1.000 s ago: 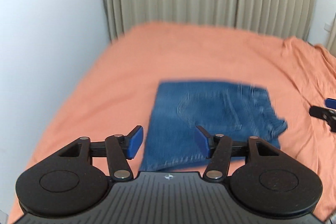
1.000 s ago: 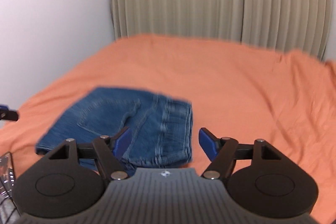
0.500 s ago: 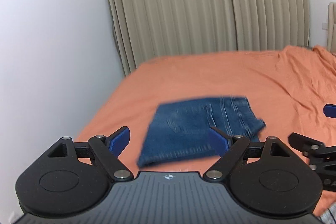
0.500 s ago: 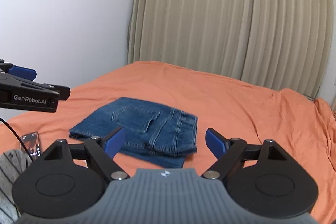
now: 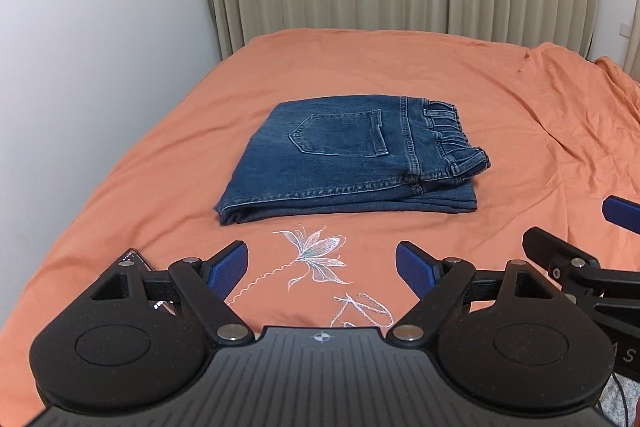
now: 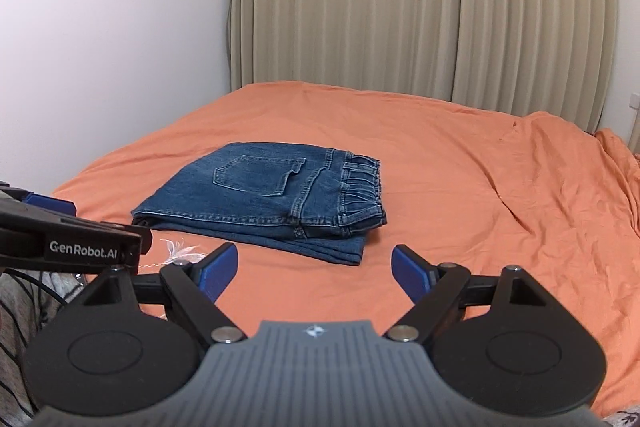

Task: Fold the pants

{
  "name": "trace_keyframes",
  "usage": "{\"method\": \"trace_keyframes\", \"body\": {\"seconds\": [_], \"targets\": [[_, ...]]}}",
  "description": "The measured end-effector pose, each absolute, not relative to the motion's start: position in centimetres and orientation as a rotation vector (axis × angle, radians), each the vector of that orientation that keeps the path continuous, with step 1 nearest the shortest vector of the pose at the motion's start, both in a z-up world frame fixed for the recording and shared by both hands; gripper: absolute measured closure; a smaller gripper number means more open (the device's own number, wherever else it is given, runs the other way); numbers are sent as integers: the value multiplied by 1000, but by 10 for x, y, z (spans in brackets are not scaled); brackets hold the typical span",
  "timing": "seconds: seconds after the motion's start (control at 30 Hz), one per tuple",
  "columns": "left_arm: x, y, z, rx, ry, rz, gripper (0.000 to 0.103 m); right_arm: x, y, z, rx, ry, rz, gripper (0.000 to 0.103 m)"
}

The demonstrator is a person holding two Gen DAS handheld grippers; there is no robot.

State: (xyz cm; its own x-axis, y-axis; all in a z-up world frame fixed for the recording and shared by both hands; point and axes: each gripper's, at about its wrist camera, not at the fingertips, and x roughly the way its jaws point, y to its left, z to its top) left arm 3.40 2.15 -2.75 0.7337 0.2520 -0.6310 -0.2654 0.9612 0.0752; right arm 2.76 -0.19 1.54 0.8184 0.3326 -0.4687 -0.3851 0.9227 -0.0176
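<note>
We count one pair of blue denim pants (image 5: 352,159), folded into a compact rectangular stack and lying flat on the orange bedsheet (image 5: 400,67), towards the side nearer the white wall (image 5: 80,67). One back pocket faces up, and the gathered waistband with its belt loops sits at the stack's right end. Layered edges show along the near side, the lowest layer jutting out a little at the right corner.

We hold two claws, both above the sheet on the near side of the pants and touching nothing. Our left gripper (image 5: 322,269) has its two blue-padded fingers spread wide and empty; between them we see one white embroidered flower (image 5: 316,255) stitched into the sheet, just in front of the pants. Our right gripper (image 6: 314,269) is likewise wide apart and holds nothing, its fingers framing the near right corner of the stack from a short way off.

Beige pleated curtains (image 6: 400,7) hang behind the bed. One dark phone (image 5: 134,259) lies partly hidden under the left claw's linkage.
</note>
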Motion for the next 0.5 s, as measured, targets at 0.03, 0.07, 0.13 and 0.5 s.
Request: {"method": "trace_keyframes", "body": {"seconds": [0.03, 0.07, 0.13, 0.5], "targets": [[35, 21, -27, -21, 690, 283, 5, 28, -3, 15, -111, 476, 378, 23], [35, 21, -26, -19, 688, 281, 5, 28, -4, 16, -104, 477, 375, 23], [35, 19, -25, -14, 685, 283, 5, 30, -6, 17, -83, 483, 374, 22], [35, 19, -22, -14, 687, 281, 5, 30, -8, 17, -59, 484, 384, 22]]}}
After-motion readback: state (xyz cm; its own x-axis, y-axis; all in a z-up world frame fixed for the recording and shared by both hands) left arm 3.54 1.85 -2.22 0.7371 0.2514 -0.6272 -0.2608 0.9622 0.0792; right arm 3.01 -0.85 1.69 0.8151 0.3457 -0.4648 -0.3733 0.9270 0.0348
